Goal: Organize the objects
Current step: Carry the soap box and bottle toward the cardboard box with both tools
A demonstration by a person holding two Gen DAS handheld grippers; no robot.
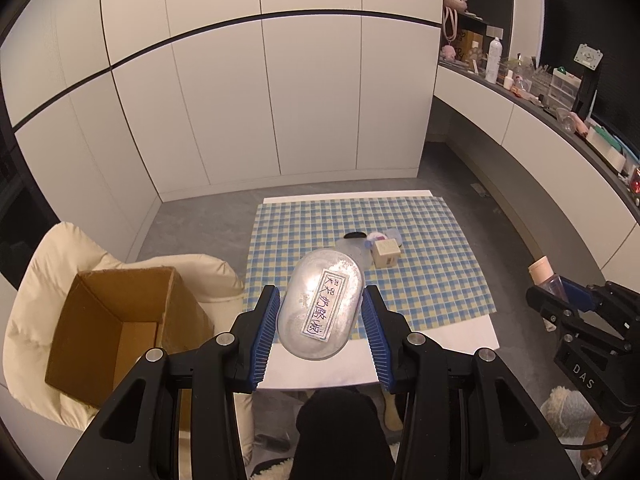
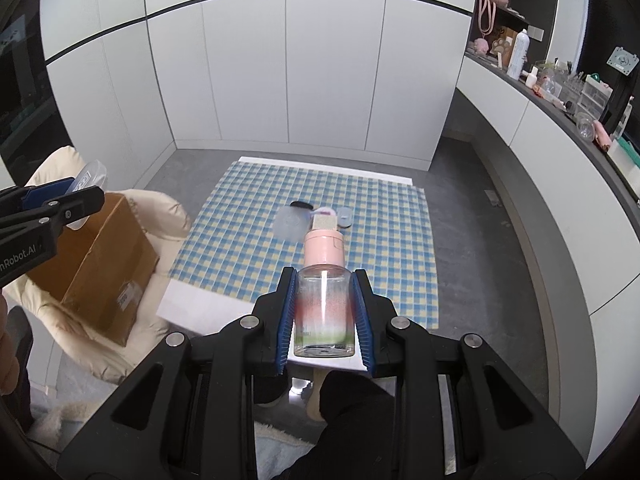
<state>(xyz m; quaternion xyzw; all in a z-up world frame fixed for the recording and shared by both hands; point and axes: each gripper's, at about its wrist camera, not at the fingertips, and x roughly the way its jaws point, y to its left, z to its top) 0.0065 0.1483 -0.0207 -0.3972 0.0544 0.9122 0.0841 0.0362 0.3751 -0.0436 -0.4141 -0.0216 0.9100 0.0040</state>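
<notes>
My left gripper [image 1: 319,300] is shut on a clear oval plastic container [image 1: 320,304] with a handwritten label, held above the table's near edge. In the right wrist view that gripper [image 2: 68,196] hangs over the open cardboard box [image 2: 100,264]. My right gripper [image 2: 323,282] is shut on a clear bottle with a pink cap [image 2: 323,292], held above the checkered cloth [image 2: 380,240]; it also shows in the left wrist view [image 1: 560,292]. The box [image 1: 116,320] sits on a cream cushion chair left of the table.
On the blue-and-yellow checkered cloth [image 1: 420,248] lie a small wooden cube [image 1: 386,253], a clear lid [image 2: 291,222], a black oval item [image 1: 355,235] and small pale containers. A cluttered counter [image 1: 540,92] runs along the right wall. White cabinets stand behind.
</notes>
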